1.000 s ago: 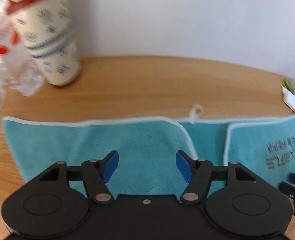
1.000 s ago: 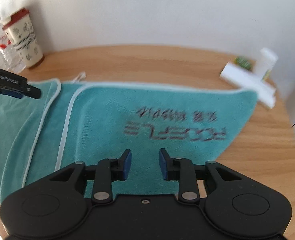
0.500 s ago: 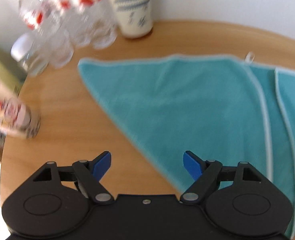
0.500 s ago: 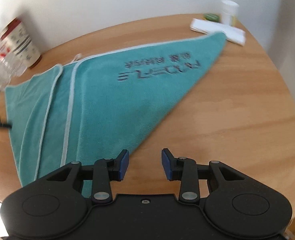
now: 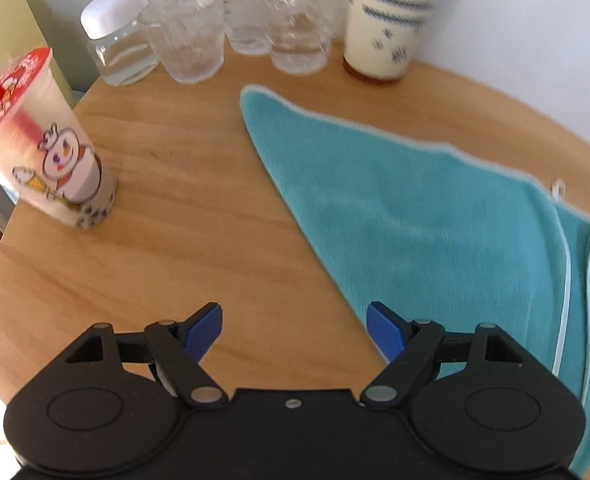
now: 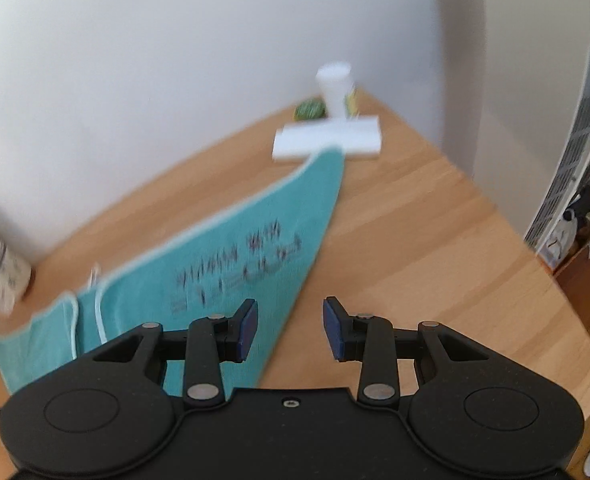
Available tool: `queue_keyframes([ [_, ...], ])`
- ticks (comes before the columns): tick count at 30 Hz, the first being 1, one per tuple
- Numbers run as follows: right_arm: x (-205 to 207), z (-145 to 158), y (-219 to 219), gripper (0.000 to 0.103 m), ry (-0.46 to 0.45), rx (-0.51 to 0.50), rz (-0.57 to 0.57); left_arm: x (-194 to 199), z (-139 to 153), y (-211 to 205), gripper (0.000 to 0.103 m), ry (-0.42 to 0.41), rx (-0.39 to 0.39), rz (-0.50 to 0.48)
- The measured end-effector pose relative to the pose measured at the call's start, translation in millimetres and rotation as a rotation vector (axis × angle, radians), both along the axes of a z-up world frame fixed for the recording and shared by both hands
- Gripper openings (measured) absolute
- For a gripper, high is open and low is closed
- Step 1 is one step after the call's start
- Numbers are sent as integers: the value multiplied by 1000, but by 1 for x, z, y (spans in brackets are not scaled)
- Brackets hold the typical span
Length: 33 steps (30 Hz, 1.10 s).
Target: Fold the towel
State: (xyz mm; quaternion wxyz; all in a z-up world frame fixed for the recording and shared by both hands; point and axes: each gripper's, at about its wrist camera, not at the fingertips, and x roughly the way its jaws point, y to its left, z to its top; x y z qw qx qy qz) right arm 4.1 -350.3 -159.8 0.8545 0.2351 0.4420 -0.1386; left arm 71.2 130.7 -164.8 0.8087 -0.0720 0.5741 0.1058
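A teal towel (image 5: 423, 216) with white edging lies flat on the round wooden table (image 5: 183, 216), partly folded so that two hemmed edges overlap. Dark printed lettering shows on its right half (image 6: 239, 264). My left gripper (image 5: 295, 330) hangs open above the towel's left slanted edge, its right pad over the cloth and its left pad over bare wood. My right gripper (image 6: 291, 330) is open above the towel's right slanted edge, with nothing between its pads. Neither gripper holds the towel.
At the table's far left stand a cartoon-print cup with a red straw (image 5: 43, 148), a small capped jar (image 5: 119, 40), several clear bottles (image 5: 231, 20) and a cream patterned tumbler (image 5: 387, 24). A white box (image 6: 327, 140), a white bottle (image 6: 337, 88) and a green object (image 6: 310, 109) sit at the far right.
Both grippers have swung outward, the left toward the towel's left side, the right toward its right side. The right gripper's pads have spread wider apart.
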Motion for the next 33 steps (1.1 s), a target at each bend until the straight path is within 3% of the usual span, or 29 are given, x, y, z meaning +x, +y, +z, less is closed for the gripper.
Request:
queue_keyframes([
  [6, 10, 3, -10, 40, -30, -17, -72, 26, -5, 21, 81, -12, 8, 97],
  [15, 49, -18, -44, 40, 4, 38, -36, 58, -11, 44, 81, -37, 37, 322],
  [25, 79, -25, -58, 40, -3, 44, 5, 69, -22, 43, 82, -74, 21, 297],
  [33, 113, -38, -82, 52, -21, 53, -1, 76, -29, 42, 91, -105, 12, 293],
])
